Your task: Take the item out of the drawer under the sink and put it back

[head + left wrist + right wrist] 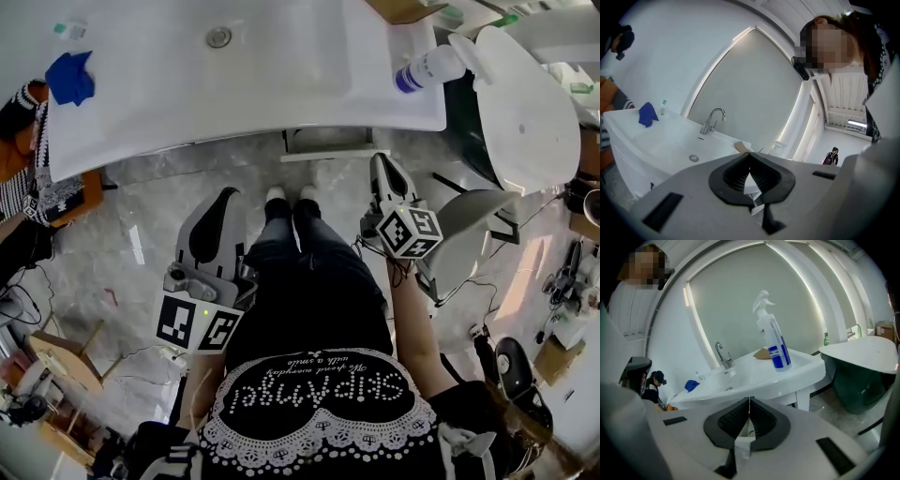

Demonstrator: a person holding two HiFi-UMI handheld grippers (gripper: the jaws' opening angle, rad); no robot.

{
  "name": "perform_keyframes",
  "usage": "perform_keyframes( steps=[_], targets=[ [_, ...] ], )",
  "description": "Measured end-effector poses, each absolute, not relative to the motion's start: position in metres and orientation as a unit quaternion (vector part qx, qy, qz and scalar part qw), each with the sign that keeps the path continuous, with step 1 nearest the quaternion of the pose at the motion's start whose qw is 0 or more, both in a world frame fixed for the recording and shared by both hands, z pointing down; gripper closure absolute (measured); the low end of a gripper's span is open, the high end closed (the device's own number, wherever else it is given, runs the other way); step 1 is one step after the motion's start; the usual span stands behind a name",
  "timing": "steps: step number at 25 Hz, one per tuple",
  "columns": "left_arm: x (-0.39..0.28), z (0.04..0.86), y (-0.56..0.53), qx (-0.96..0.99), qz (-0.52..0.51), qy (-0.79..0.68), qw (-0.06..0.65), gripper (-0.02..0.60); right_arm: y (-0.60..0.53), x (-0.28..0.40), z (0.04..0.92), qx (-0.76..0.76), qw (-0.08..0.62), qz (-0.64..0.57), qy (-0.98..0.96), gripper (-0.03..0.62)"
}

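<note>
Right gripper view: spray bottle (773, 342) on sink (799, 367), blue label; print unreadable.

The left gripper (223, 202) is held low on the person's left, pointing forward and a little downward. Its jaws are pressed together tip to tip, with nothing between them. The right gripper (384, 167) sits further forward on the other side and is tilted down more steeply. Its jaws are likewise closed and empty. Both arms are bent at the person's sides, the left forearm (194, 396) drawn close to the body, the right forearm (412, 328) reaching out ahead.
</note>
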State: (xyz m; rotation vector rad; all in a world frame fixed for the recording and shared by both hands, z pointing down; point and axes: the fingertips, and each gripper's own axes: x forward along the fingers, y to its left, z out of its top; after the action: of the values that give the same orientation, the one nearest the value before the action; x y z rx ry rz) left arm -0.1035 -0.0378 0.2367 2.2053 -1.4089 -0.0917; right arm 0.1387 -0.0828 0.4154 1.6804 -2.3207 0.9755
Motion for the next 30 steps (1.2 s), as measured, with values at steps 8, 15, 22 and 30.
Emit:
perform_keyframes(
  steps=[8, 15, 22, 30],
  targets=[
    [-0.116, 0.231, -0.037, 0.801, -0.014, -0.546, 0.247, 0.577, -0.039, 0.136, 0.383, 0.532, 0.077, 0.315, -0.782, 0.576],
    [-0.202, 0.206, -0.049, 0.732, -0.011, -0.651, 0.198, 0.577, -0.033, 0.136, 0.35, 0.541, 0.097, 0.294, -0.782, 0.576],
    [-0.237, 0.195, -0.046, 0.718, 0.008, -0.675, 0.17, 0.577, -0.036, 0.107, 0.309, 0.511, 0.076, 0.263, -0.815, 0.576],
    [-0.228, 0.189, -0.041, 0.734, -0.009, -0.656, 0.174, 0.577, -0.026, 0.077, 0.303, 0.484, 0.093, 0.245, -0.835, 0.577]
  ],
)
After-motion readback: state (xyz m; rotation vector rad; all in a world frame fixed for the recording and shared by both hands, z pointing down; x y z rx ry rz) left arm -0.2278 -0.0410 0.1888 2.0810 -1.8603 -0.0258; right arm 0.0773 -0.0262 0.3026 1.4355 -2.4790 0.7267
